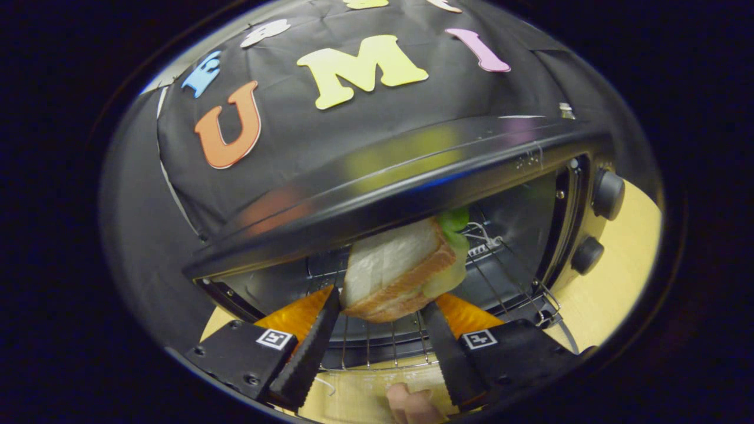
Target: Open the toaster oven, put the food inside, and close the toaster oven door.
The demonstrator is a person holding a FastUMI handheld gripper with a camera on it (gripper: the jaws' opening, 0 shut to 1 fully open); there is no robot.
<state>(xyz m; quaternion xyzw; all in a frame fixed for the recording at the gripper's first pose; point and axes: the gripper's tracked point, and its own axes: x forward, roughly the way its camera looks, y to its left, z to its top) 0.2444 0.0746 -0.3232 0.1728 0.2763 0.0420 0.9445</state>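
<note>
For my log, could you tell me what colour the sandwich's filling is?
Green, on the sandwich between the gripper fingers; gripper view.

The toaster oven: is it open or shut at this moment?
Open. The toaster oven's cavity and wire rack are exposed, and the sandwich, held between the gripper's jaws, is entering.

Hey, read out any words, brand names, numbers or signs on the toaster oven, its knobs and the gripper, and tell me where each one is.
No text can be read here.
Toaster oven, faint marks on its top front edge: too small and blurred to read.
Knobs: no marking I can make out.
Gripper, fingers shut on the sandwich: a square coded marker on each side, patterns only, no words.
</note>
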